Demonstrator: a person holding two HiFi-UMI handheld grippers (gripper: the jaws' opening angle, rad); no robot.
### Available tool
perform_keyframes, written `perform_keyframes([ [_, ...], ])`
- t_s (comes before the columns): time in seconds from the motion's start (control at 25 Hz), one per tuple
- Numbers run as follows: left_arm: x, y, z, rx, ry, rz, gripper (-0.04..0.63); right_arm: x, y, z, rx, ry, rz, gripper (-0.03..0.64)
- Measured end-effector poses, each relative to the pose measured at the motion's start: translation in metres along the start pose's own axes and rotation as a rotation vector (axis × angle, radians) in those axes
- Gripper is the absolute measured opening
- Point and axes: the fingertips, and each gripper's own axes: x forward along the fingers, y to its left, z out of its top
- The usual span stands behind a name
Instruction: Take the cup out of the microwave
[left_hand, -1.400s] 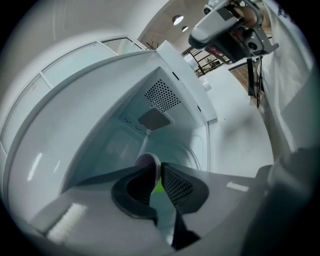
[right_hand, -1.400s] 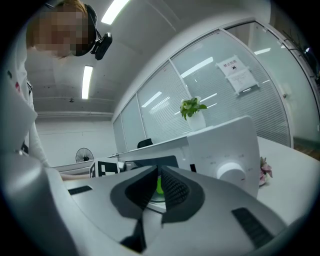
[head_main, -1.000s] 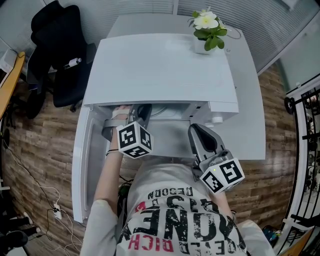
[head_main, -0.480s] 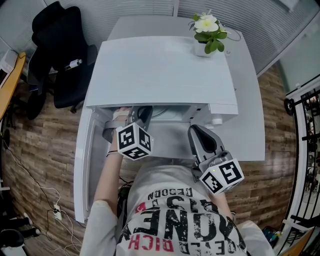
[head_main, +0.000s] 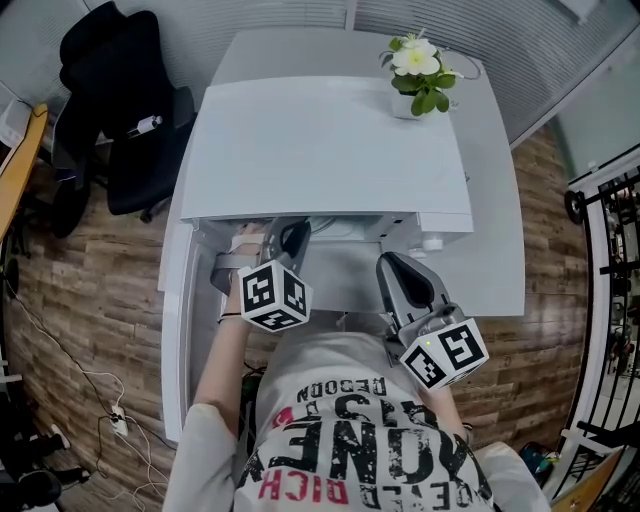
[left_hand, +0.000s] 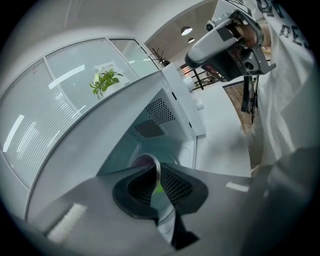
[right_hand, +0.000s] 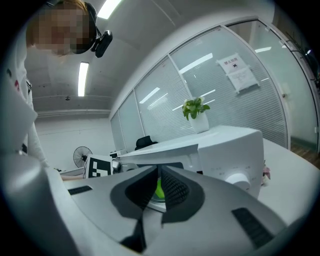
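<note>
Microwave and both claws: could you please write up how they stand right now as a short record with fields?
microwave: white, with its door swung open to the left
left claw: shut on the wall of the cup
cup: at the opening of the cavity, pinched at its rim
right claw: shut and empty, held outside in front of the microwave's right side
potted plant: on the microwave's top, back right corner

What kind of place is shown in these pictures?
Most likely an office: a black office chair stands beside the white table, glass partition walls with blinds run behind, and a microwave sits on the table.
</note>
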Motion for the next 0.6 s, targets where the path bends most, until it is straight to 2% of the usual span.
perform_keyframes([
  [0.2, -0.006, -0.006, 0.003, -0.019, -0.01, -0.032, 0.037, 0.001, 0.003, 0.01, 0.008, 0.021, -0.012, 0.028],
  [0.6, -0.016, -0.006, -0.004, -0.065, -0.005, -0.048, 0.037, 0.013, 0.01, 0.019, 0.017, 0.044, 0.001, 0.028],
])
